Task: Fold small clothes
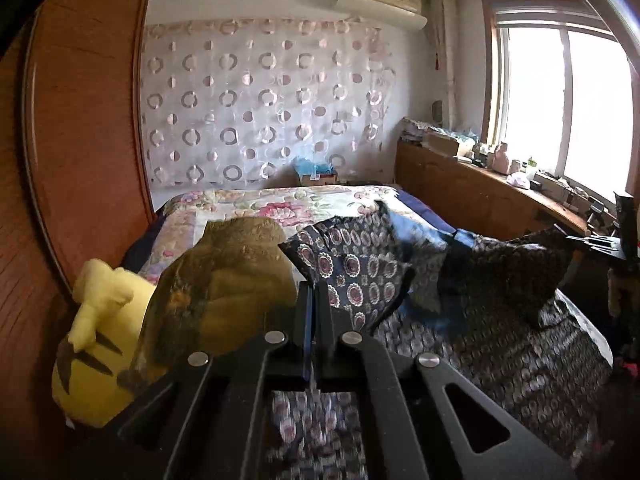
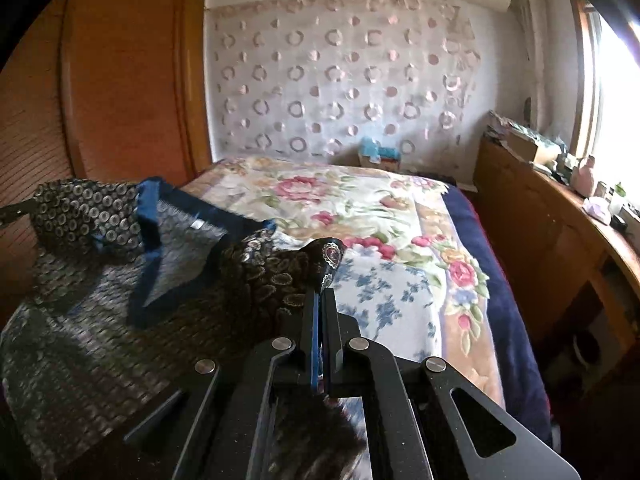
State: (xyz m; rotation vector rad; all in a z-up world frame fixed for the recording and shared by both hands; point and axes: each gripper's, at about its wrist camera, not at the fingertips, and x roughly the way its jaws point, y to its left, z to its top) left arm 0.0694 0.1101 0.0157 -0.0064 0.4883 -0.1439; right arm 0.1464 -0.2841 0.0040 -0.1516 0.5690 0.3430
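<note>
A small dark garment (image 1: 472,312) with round medallion print and blue trim hangs stretched in the air above the bed. My left gripper (image 1: 314,292) is shut on one upper corner of it. My right gripper (image 2: 322,298) is shut on the other corner, where the cloth (image 2: 324,258) bunches above the fingertips. In the right wrist view the garment (image 2: 120,272) spreads to the left, its blue neckline (image 2: 168,216) showing. The right gripper also shows at the far right of the left wrist view (image 1: 600,242).
The bed's floral blanket (image 2: 380,216) lies below. A yellow plush toy (image 1: 92,340) and an olive cushion (image 1: 224,276) sit at the left by the wooden wardrobe (image 1: 80,140). A wooden cabinet (image 2: 540,232) with clutter runs under the window at the right.
</note>
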